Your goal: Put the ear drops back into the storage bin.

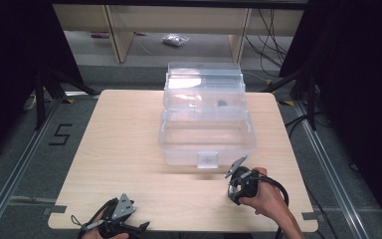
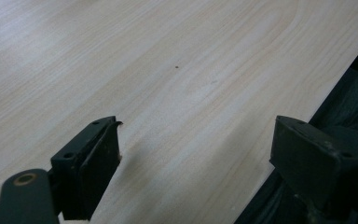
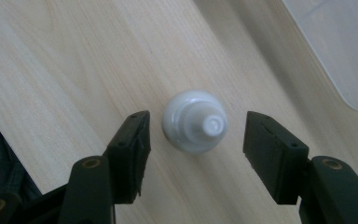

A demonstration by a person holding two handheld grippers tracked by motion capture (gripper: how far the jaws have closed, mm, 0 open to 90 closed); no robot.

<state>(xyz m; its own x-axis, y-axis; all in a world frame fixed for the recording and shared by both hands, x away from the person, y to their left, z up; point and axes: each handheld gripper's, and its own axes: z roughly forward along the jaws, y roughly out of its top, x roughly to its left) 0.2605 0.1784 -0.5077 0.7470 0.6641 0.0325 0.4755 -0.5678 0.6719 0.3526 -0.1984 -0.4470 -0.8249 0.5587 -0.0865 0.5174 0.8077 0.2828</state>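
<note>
A small white bottle with a nozzle cap [image 3: 196,122] stands upright on the wooden table [image 1: 129,149], seen from above in the right gripper view. My right gripper [image 3: 196,140] points down over it, one jaw on each side, with small gaps between the pads and the bottle. In the high view the right gripper [image 1: 236,191] sits just in front of a clear plastic box [image 1: 206,127]. My left gripper [image 2: 196,154] is open over bare wood at the table's front edge, and in the high view the left gripper [image 1: 122,224] lies at the front left.
The clear box stands open at the table's middle back, tiered trays raised, a small dark thing [image 1: 222,103] in an upper tray. Its corner [image 3: 340,51] lies close to the right gripper. Dark floor [image 2: 354,93] drops off beyond the table edge.
</note>
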